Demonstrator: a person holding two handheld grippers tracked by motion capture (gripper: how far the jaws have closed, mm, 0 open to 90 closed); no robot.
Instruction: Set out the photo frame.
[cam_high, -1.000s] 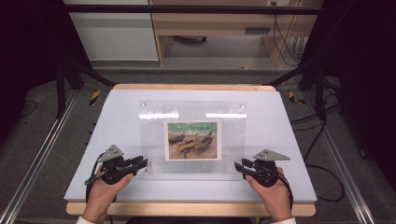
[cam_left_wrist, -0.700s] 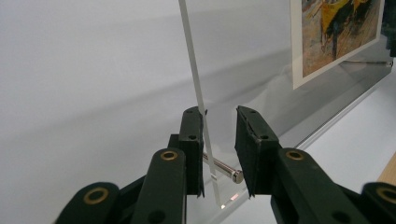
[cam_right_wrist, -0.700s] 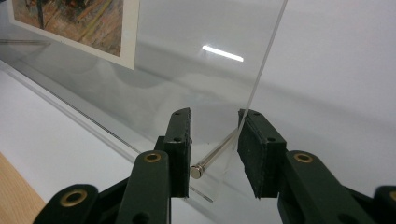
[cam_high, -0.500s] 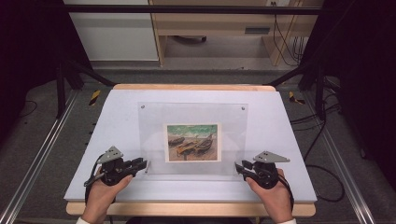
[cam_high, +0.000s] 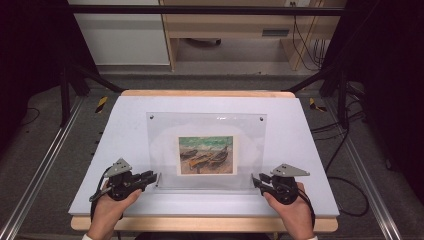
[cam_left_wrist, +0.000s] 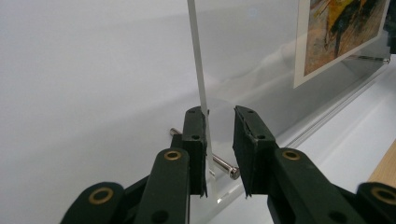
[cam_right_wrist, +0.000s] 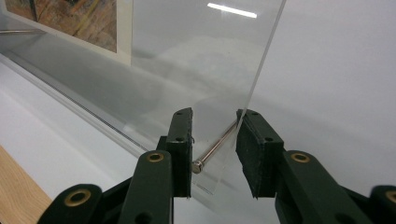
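We straddle the acrylic frame's (cam_high: 206, 150) lower corners near the desk's (cam_high: 200, 207) front edge with left gripper (cam_left_wrist: 219, 140) and right gripper (cam_right_wrist: 214, 140) unclenched, so uneven closing could tip it.

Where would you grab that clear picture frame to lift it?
Probably at its two lower corners, coming in level from either side. The frame stands upright, thin and wide, so the left gripper and right gripper can each straddle a side edge near the metal pin.
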